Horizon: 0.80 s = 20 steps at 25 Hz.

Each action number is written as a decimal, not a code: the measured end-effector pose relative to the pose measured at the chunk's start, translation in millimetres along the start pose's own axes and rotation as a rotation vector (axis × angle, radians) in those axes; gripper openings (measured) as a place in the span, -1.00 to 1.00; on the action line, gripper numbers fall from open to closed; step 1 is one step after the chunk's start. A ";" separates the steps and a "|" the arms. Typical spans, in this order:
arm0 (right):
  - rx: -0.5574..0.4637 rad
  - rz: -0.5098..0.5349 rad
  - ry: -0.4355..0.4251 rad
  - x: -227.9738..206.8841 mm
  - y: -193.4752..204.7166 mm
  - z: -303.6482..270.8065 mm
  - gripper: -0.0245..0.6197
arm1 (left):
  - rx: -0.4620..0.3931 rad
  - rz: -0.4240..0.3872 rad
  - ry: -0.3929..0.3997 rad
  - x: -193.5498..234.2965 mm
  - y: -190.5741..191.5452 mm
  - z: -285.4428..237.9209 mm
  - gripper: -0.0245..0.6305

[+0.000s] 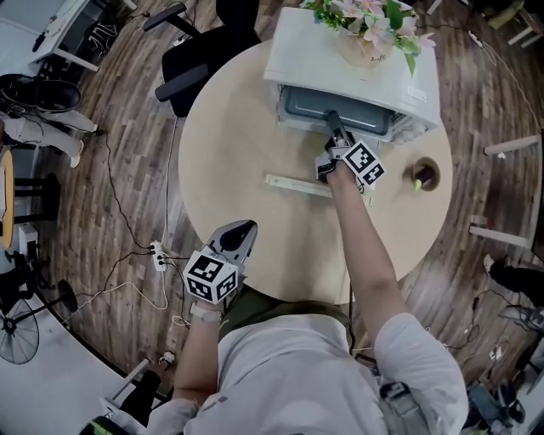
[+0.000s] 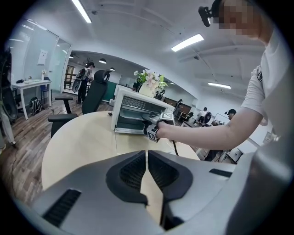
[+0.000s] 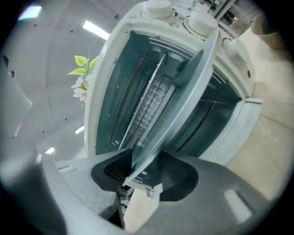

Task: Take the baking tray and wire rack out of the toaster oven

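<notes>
**Operator:** Status of the right tongs (image 3: 149, 165)?

**Technician:** Released. The pads (image 3: 179, 176) stand apart, one on each side of the front rim of the baking tray (image 3: 183, 92). The rim runs between them and is not clamped. The tongs point level into the open mouth of the toaster oven (image 3: 103, 82).

**Operator:** Location of the task items?

**Technician:** The baking tray extends from between the right tongs back into the oven cavity. The wire rack (image 3: 149, 105) sits deeper in, beyond the tongs. It lies just beside the tray, on the side of the left-hand pad as the right gripper view shows it.

**Operator:** Status of the left tongs (image 2: 147, 156)?

**Technician:** Clenched on nothing; only a thin slit shows between the jaws. They hover over the near part of the tabletop (image 1: 246, 144), angled downward. The oven and the right tongs are well ahead of them. A bunch of flowers (image 1: 374, 21) stands on the oven roof, above and beyond the right tongs.
</notes>
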State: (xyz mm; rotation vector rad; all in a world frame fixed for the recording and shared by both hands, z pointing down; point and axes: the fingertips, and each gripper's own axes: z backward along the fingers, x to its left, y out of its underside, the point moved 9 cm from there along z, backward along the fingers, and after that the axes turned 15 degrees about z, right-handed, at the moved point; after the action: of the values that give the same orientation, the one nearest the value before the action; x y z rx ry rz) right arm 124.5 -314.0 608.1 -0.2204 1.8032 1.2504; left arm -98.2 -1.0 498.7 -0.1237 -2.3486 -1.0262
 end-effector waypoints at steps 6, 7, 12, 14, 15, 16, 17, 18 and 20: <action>-0.013 -0.137 -0.020 9.9 15.8 23.5 -0.46 | 0.012 0.009 0.023 3.2 4.8 8.9 -0.93; -0.019 -0.158 -0.021 10.2 16.9 26.9 -0.47 | 0.011 0.009 0.028 3.4 4.0 9.3 -0.93; -0.058 -0.254 -0.038 17.8 24.5 48.3 -0.51 | 0.011 0.001 0.052 5.8 6.3 17.4 -0.93; -0.066 -0.277 -0.040 22.1 28.5 56.7 -0.52 | 0.012 -0.001 0.060 7.6 6.6 22.2 -0.93; -0.067 -0.286 -0.040 24.3 30.4 60.6 -0.53 | 0.012 -0.001 0.065 8.5 6.4 24.4 -0.93; -0.066 -0.295 -0.040 26.0 32.0 64.6 -0.54 | 0.012 -0.002 0.070 9.3 6.2 26.3 -0.92; -0.066 -0.304 -0.041 27.0 33.7 68.5 -0.54 | 0.014 -0.004 0.075 10.1 6.3 27.8 -0.93; -0.067 -0.313 -0.043 27.4 35.3 72.3 -0.54 | 0.016 -0.007 0.079 10.9 6.4 29.0 -0.93; -0.075 -0.333 -0.048 28.4 38.3 79.2 -0.56 | 0.024 -0.015 0.089 12.6 6.5 30.8 -0.93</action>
State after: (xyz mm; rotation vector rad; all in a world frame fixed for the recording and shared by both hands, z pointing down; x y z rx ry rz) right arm 130.7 -221.7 605.7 -0.5075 1.6013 1.0762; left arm -121.0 23.5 492.9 -0.0509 -2.2839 -0.9899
